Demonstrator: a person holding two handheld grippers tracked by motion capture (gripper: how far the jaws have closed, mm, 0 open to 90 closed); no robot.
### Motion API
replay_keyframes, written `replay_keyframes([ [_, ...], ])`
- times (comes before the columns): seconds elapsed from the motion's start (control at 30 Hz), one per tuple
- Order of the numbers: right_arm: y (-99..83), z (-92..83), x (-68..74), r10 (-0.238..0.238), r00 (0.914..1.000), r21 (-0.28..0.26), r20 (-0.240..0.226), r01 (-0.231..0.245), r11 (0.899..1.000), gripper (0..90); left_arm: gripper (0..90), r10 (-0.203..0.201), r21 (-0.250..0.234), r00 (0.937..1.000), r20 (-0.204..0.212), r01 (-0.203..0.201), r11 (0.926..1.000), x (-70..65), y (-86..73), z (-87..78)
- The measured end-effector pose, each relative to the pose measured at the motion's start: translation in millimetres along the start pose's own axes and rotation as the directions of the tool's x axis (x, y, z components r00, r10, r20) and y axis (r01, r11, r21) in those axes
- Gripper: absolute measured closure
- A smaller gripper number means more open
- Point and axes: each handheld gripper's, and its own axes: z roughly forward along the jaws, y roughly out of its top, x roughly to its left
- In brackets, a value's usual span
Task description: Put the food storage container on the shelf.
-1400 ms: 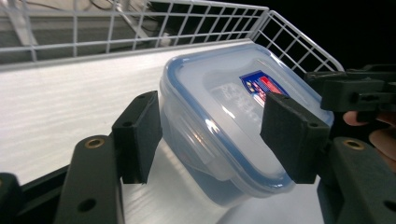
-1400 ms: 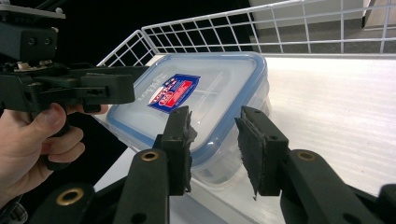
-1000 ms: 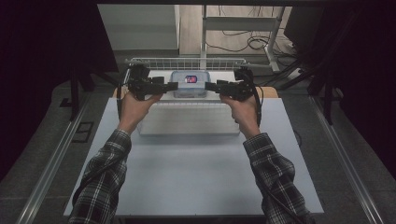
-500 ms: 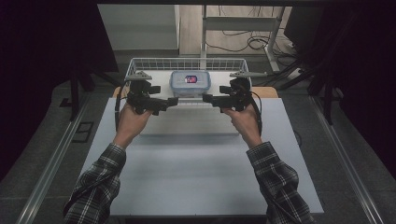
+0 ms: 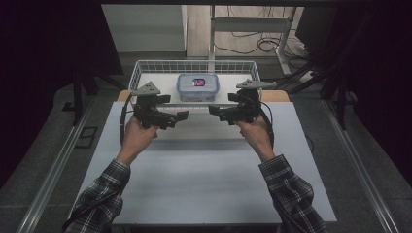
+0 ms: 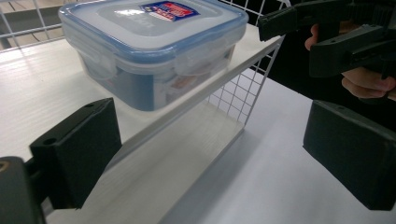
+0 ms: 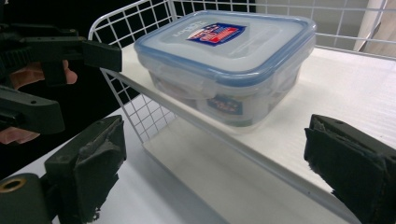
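Observation:
A clear plastic food container (image 5: 197, 86) with a blue-rimmed lid and a red and blue label stands on the white shelf of a wire basket (image 5: 141, 68). My left gripper (image 5: 180, 115) and right gripper (image 5: 213, 109) hover in front of the basket, tips pointing at each other. The jaws of both have just been opening, with nothing between them. In the left gripper view the container (image 6: 154, 42) lies beyond the open left gripper (image 6: 210, 158). In the right gripper view the box (image 7: 224, 60) lies beyond the open right gripper (image 7: 219, 168).
The basket's shelf (image 6: 56, 84) sits raised above the white tabletop (image 5: 204, 184), with a wire grid wall (image 7: 149, 116) below its front edge. Dark floor and metal rails flank the table. Cables and a stand's legs lie behind the basket.
Both grippers were at the container's two sides. They have let go, drawn back towards the person and sunk a little, and their jaws stand wider. The container stays on the shelf.

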Motion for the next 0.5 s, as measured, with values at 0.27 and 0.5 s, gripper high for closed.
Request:
replay_keyframes([
  [0.27, -8.6, -6.4, 10.8, -0.034, 0.9994, -0.009, -0.007, 0.034, 0.999, 5.2, 4.4, 0.042, 0.016, 0.9987, -0.029, -0.042, 0.9990, -13.3, -11.5, -0.9],
  [0.5, -24.3, -9.5, 22.1, -0.066, 0.9975, -0.006, -0.025, 0.066, 0.998, 5.2, 4.5, 0.055, 0.004, 0.9984, -0.013, -0.055, 0.9985, -23.6, -26.6, -3.6],
])
